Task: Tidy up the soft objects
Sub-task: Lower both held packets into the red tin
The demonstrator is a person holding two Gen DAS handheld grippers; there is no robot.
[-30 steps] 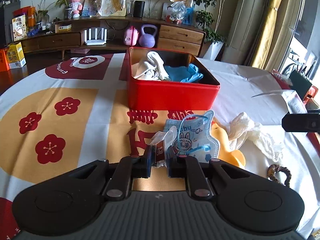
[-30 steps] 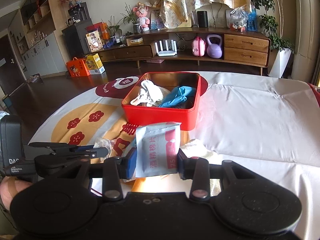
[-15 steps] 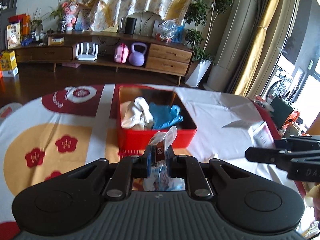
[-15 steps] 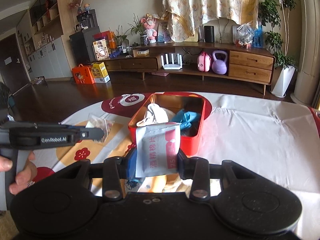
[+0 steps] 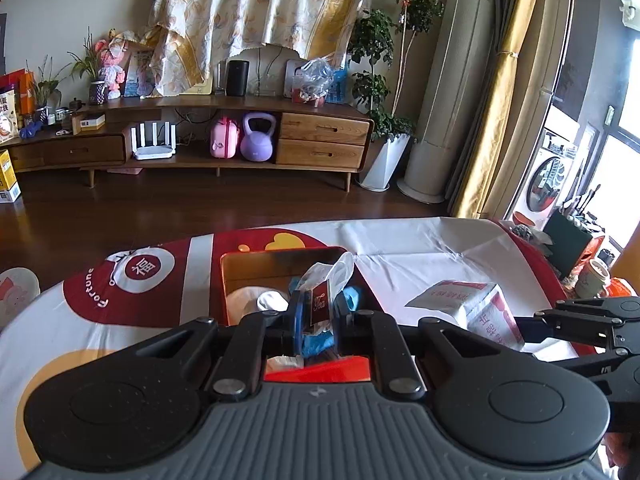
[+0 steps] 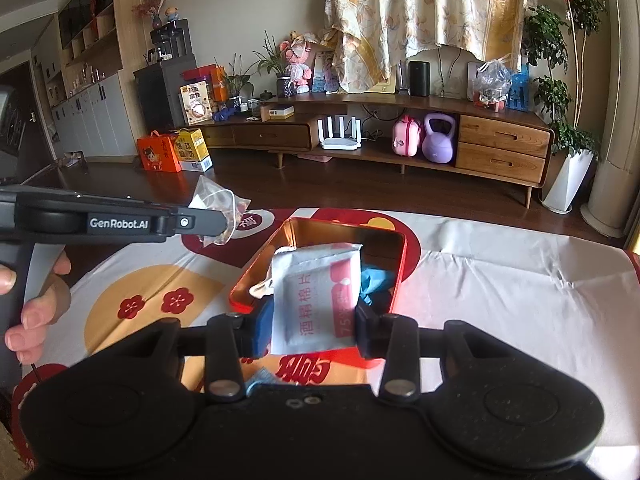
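Left gripper [image 5: 318,314] clamped narrow; right gripper [image 6: 314,326] clamped wider; both angled downward.

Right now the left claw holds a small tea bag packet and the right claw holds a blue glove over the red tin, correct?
Not quite. The right claw holds a white and pink wipe packet, not a blue glove; the right wrist view shows it. The blue glove lies in the red tin. The left claw does hold the tea bag packet.

I see the tin [image 6: 394,280] on the table [image 6: 520,300], cloths [image 5: 256,300] inside it, the cabinet [image 6: 400,136] far behind.
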